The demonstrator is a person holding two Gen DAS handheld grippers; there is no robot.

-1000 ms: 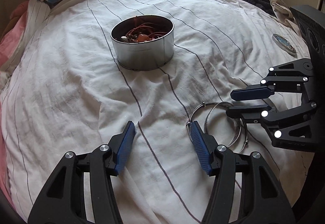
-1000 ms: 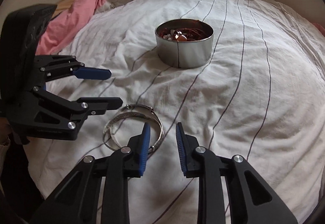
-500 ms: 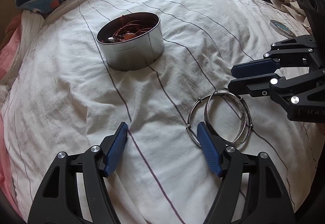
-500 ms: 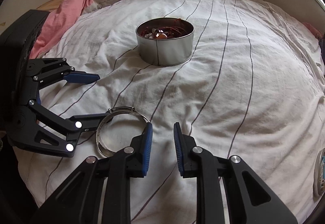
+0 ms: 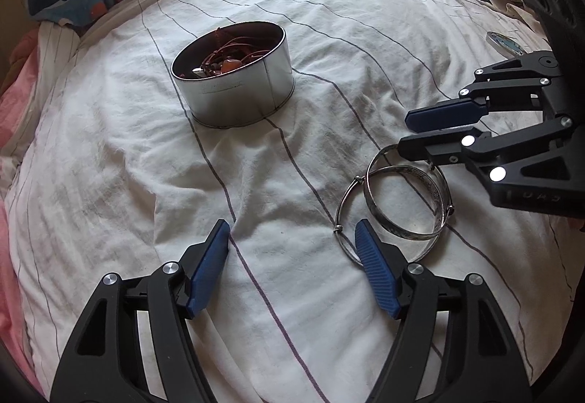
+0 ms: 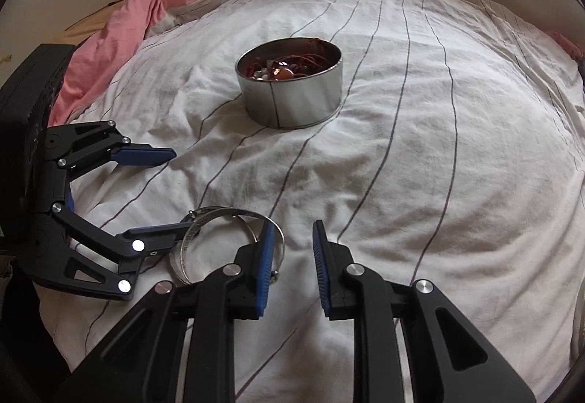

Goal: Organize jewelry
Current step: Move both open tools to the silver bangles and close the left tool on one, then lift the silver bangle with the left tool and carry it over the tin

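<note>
- Bed (image 5: pixel 365 48), white sheet with thin dark stripes, fills both views; pink cloth (image 6: pixel 120 37) bunched at its far left edge.
- Round metal tin (image 5: pixel 237 99) stands upright mid-bed, already holding red cords and beads. Well apart from both tools, ahead of them.
- Left tool (image 5: pixel 292 238): jaws have just been opening and now stand wide apart, nothing between them. Its right finger tip sits at the near rim of the bangles.
- Right tool (image 6: pixel 292 242): jaws narrow but not together, empty gap over bare sheet. In the left view, its lower finger overlaps the far rim of the bangles; contact cannot be confirmed.
- Two silver bangles (image 5: pixel 402 205), one wide, one thin, overlapping and lying flat on the sheet; no long axis, being rings.
- Key relation: bangles lie between the two tools, to the right of the left tool's gap and to the left of the right tool's gap. Neither is lined up on a rim; both look about equally near.
</note>
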